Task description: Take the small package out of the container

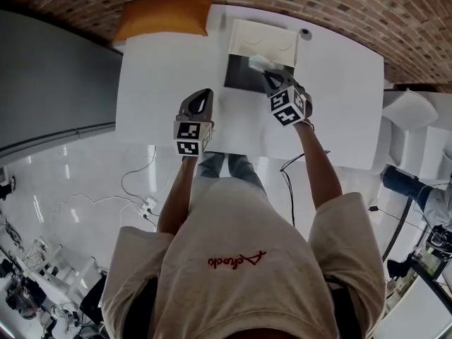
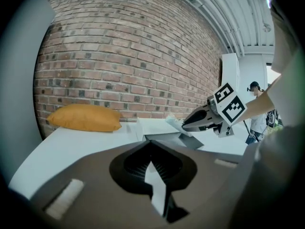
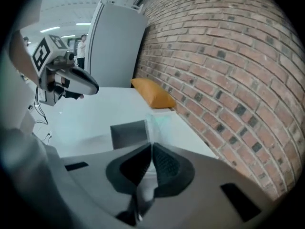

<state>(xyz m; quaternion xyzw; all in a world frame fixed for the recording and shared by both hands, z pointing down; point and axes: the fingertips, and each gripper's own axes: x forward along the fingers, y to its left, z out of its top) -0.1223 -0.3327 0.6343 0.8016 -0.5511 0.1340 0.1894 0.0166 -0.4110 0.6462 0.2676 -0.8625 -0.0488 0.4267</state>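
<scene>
The container (image 1: pixel 240 78) is a white box with a dark inside and its lid (image 1: pixel 263 42) laid back, at the far middle of the white table (image 1: pixel 155 83). My right gripper (image 1: pixel 270 76) is above its right side, shut on the small clear package (image 1: pixel 260 62), which sticks up past the tips. In the right gripper view the thin greenish film of the package (image 3: pixel 153 123) stands between the closed jaws (image 3: pixel 151 147), over the container (image 3: pixel 127 133). My left gripper (image 1: pixel 205 94) hovers left of the box, shut and empty (image 2: pixel 151 144). It sees the right gripper (image 2: pixel 185 124) holding the package (image 2: pixel 172 122).
An orange pillow (image 1: pixel 164 16) lies at the table's far left corner against the brick wall. A small round object (image 1: pixel 305 34) sits beyond the box lid. Cables (image 1: pixel 141 189) run over the floor. A grey partition (image 3: pixel 116 46) stands left, and a person (image 2: pixel 255 87) stands further off.
</scene>
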